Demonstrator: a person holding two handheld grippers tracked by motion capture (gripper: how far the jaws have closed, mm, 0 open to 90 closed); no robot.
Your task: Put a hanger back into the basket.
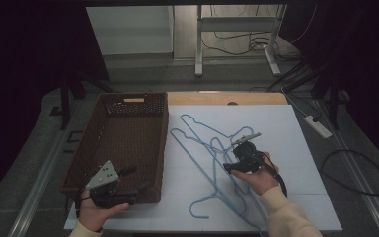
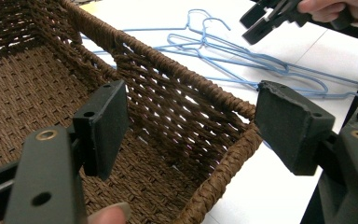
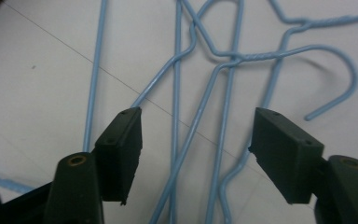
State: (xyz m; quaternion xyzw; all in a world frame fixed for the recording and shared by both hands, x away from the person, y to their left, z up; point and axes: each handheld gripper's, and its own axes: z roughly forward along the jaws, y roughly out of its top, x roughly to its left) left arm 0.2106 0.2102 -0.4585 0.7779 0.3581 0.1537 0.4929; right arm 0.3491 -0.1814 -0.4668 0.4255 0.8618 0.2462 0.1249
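Right gripper hovers wide over blue hangers; left gripper gapes, straddling the basket corner

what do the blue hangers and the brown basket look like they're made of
Hangers: thin wire, likely metal with a smooth light-blue coating; the necks are twisted.
Basket: woven brown cord or wicker, matte, with open gaps in the wall.

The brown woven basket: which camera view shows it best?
The high view: the whole basket shows there, left of the blue wire hangers. The left gripper view shows one corner and its wall close up. The right gripper view looks at hangers.
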